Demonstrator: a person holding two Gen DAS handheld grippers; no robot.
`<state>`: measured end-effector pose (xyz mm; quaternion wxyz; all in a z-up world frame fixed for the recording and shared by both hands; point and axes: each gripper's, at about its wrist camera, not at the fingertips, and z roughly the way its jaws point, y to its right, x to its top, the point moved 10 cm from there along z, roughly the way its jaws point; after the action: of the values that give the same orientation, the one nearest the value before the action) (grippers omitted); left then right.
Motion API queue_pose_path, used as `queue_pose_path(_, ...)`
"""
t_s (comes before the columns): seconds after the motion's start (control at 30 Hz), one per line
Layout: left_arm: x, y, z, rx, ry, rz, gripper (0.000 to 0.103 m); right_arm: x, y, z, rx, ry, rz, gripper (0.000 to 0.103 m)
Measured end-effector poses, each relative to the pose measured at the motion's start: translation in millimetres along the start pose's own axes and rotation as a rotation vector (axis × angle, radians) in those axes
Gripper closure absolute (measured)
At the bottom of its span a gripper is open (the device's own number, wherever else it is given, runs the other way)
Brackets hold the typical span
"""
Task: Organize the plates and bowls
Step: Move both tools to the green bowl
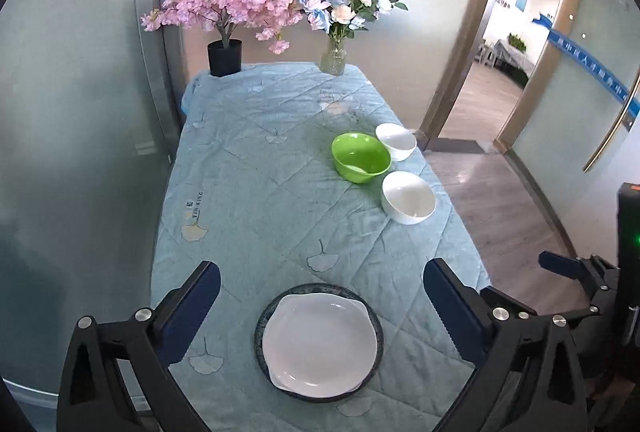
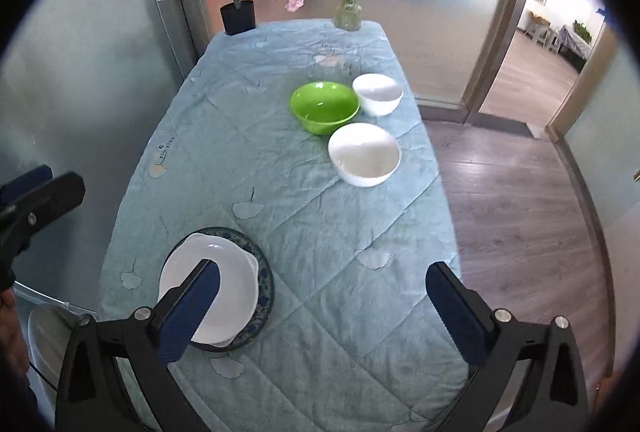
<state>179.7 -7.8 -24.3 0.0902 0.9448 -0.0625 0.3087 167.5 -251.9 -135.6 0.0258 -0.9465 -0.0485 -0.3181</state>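
Both tools, left tool point(image 1: 322, 296) and right tool point(image 2: 323, 298), are released; next, the near white bowl point(image 2: 364, 153) should be gripped by its rim and nested into the green bowl point(image 2: 324, 106)

A white plate point(image 1: 320, 342) is stacked on a dark-rimmed patterned plate point(image 1: 260, 328) at the counter's near end. Farther off, a green bowl point(image 1: 361, 156) is set upright between two white bowls point(image 1: 408, 196), point(image 1: 396, 141).

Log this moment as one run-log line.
left hand-held gripper open | right hand-held gripper open | plates stacked | bowls unstacked

Left gripper point(image 1: 322, 284) and right gripper point(image 2: 323, 286) gape, empty.
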Motion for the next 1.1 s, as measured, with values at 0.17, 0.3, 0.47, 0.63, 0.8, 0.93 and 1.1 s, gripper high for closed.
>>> queue_pose_path(0.17,13.0,11.1,5.6,0.016,0.01,0.003,0.001,7.4,4.5,-2.7,0.008,0.007,-0.005,0.001)
queue_pose_path(0.3,23.0,19.8,9.9,0.014,-0.001,0.011,0.001,15.8,9.2,-1.7,0.011,0.013,-0.001,0.001)
queue_pose_path(0.47,36.3,30.1,12.1,0.031,-0.004,0.058,0.001,26.1,17.8,6.5,0.013,0.007,0.008,0.001)
queue_pose_path(0.63,49.4,40.4,37.3,0.005,-0.04,0.067,0.001,35.0,25.3,19.9,0.021,-0.008,0.015,0.001)
queue_pose_path(0.8,67.9,46.1,71.7,-0.018,-0.07,0.078,0.001,45.1,31.8,36.2,0.042,-0.023,0.011,0.001)
queue_pose_path(0.93,96.7,46.1,98.6,-0.037,-0.075,0.068,0.001,73.1,44.1,50.6,0.109,-0.028,0.026,0.001)
queue_pose_path(1.1,152.6,41.5,148.4,-0.068,-0.124,0.051,0.001,131.5,63.7,68.2,0.165,-0.038,0.017,0.001)
